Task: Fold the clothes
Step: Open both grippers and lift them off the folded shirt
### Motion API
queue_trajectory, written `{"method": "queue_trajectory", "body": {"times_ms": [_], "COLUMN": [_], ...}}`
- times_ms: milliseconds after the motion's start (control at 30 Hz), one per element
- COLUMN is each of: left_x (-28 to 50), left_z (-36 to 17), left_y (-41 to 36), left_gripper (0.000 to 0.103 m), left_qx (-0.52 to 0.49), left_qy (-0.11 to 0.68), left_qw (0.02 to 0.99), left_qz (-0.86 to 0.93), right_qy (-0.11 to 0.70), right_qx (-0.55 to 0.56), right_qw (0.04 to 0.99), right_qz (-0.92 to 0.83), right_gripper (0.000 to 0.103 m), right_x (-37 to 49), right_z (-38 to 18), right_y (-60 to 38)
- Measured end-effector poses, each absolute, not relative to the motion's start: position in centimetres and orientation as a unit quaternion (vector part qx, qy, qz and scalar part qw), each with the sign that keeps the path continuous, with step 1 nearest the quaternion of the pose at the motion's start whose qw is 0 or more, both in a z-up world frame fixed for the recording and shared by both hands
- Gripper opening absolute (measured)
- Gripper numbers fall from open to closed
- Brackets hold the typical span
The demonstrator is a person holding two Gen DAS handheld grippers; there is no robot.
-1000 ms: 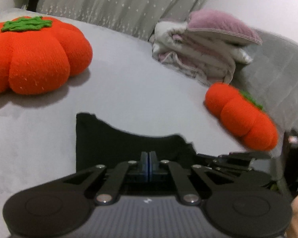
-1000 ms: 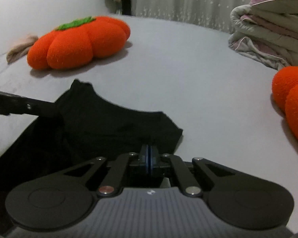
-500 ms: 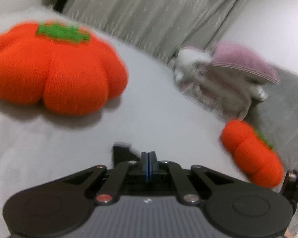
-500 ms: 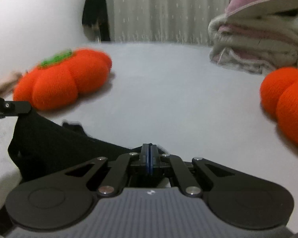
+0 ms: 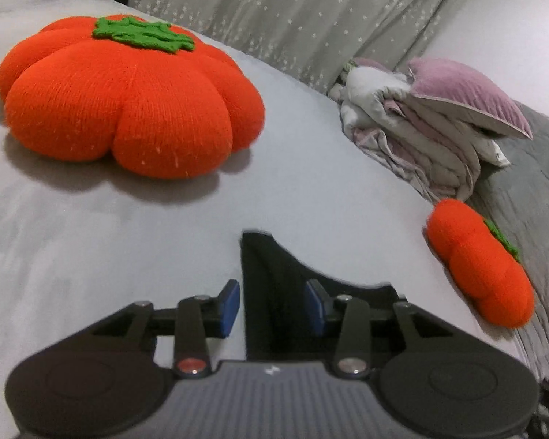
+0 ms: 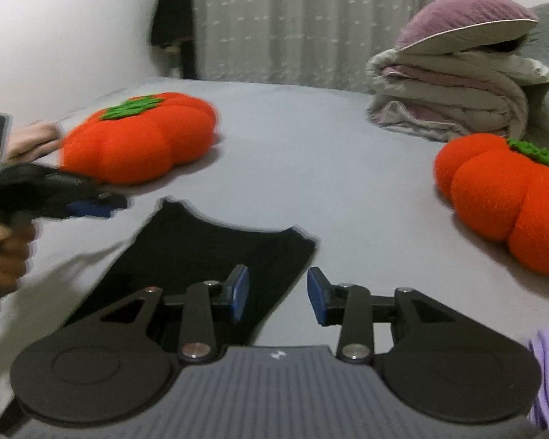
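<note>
Bed (image 6: 311, 153) carrying black top (image 6: 216, 252), laid flat for folding; left gripper (image 5: 272, 307), right gripper (image 6: 277, 294) opening, jaws gripping nothing.

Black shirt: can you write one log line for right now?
black shirt flat on bed | left tool opening, nothing gripped | right tool opening, nothing gripped

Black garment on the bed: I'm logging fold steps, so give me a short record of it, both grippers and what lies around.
garment: black garment lying flat on the grey bed sheet
left gripper: jaws opening, nothing pinched, garment corner below
right gripper: jaws opening, nothing between them
nearby: large pumpkin cushion, small pumpkin cushion, folded bedding under a purple pillow
</note>
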State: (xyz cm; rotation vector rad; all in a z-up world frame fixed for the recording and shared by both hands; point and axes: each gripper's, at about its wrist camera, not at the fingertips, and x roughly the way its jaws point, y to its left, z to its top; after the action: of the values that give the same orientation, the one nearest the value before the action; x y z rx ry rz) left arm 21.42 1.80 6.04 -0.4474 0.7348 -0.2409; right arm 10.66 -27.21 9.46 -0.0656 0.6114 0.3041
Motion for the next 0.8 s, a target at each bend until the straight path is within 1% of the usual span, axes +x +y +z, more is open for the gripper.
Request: {"method": "queue_trajectory", "body": {"times_ms": [133,167,267,333,500,567,700,800], "left_x": [17.7,16.5,12.3,9.4,2.6,0.3,-3.2,-4.7], "left_z": [7.5,8.1,9.6,9.9,9.0,8.4,6.5,5.5], "left_y": [-0.3,-0.5,-0.1,0.2,0.1,-0.3,-0.5,0.0], "left_gripper": [0.041,0.043,0.049,0.050,0.051,0.051,0.051,0.051], "left_qx": [-0.162,-0.152,-0.156,-0.177,-0.229,-0.239,-0.228,-0.210], "left_qy": [0.375,0.375,0.386,0.398,0.421,0.425,0.435,0.442], "left_qw": [0.901,0.902,0.898,0.889,0.865,0.859,0.855,0.855], "left_qz": [-0.148,-0.149,-0.145,-0.140,-0.151,-0.156,-0.165,-0.174], "right_qy": [0.320,0.320,0.316,0.311,0.330,0.341,0.361,0.360], "right_qx": [-0.020,-0.009,0.018,0.013,-0.019,-0.014,0.017,0.002], "right_qw": [0.925,0.922,0.916,0.917,0.910,0.911,0.912,0.918], "right_qz": [0.203,0.219,0.247,0.251,0.251,0.232,0.193,0.165], "right_gripper": [0.040,0.040,0.040,0.042,0.042,0.042,0.042,0.042], "right_x": [5.3,3.2,-2.3,-6.2,-15.0,-17.4,-21.4,-23.4], "right_z": [10.3,10.8,12.2,12.8,10.9,9.7,7.6,6.7], "right_y": [-25.5,-25.1,-24.1,-23.4,-20.7,-20.2,-19.7,-18.8]}}
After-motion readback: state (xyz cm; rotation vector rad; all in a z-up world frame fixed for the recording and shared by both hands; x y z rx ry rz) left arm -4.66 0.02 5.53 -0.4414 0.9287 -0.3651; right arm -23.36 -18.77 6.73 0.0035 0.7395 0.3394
